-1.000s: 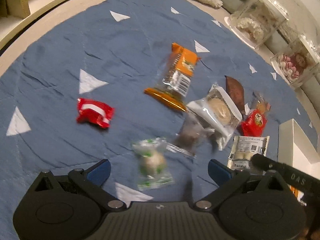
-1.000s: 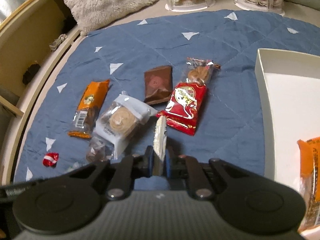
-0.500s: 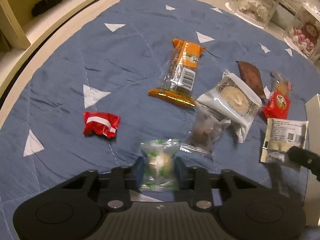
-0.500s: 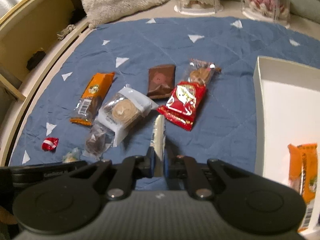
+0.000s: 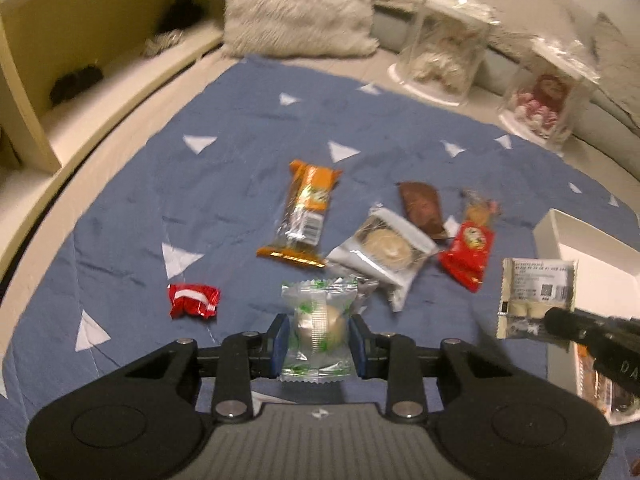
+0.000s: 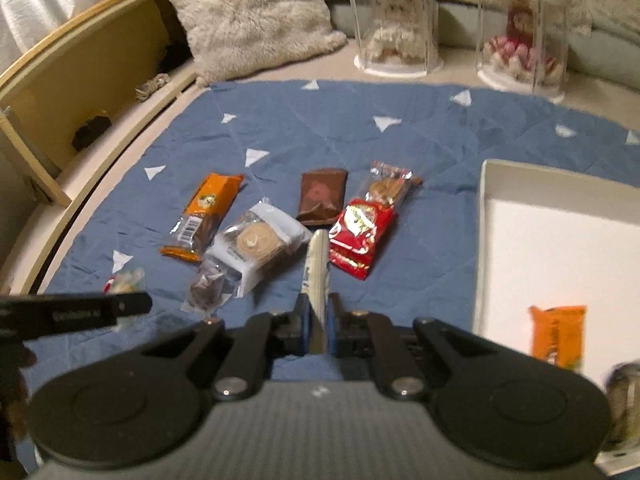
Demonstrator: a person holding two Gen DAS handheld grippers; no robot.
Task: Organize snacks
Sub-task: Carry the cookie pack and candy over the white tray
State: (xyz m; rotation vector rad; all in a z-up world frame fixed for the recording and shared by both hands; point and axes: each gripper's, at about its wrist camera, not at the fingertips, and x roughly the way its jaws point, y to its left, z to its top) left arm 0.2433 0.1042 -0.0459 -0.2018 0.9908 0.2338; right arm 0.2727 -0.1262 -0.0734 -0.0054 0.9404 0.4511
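My left gripper (image 5: 318,340) is shut on a clear green-printed snack packet (image 5: 318,326) and holds it above the blue mat (image 5: 224,184). My right gripper (image 6: 317,322) is shut on a flat white snack packet (image 6: 316,276), seen edge-on; it shows face-on in the left wrist view (image 5: 534,298). On the mat lie an orange bar (image 5: 306,216), a white cookie pack (image 5: 382,248), a brown packet (image 5: 420,208), a red packet (image 5: 468,254) and a small red candy (image 5: 194,300). A white box (image 6: 560,248) at the right holds an orange bar (image 6: 558,336).
A furry cushion (image 6: 252,16) and two clear display cases (image 6: 394,20) stand behind the mat. A wooden shelf edge (image 6: 80,92) curves along the left. A small dark wrapped snack (image 6: 208,288) lies near the cookie pack.
My left gripper closed on the green-printed packet and lifted it off the mat. My right gripper rose with the white packet, and both views tilted up.
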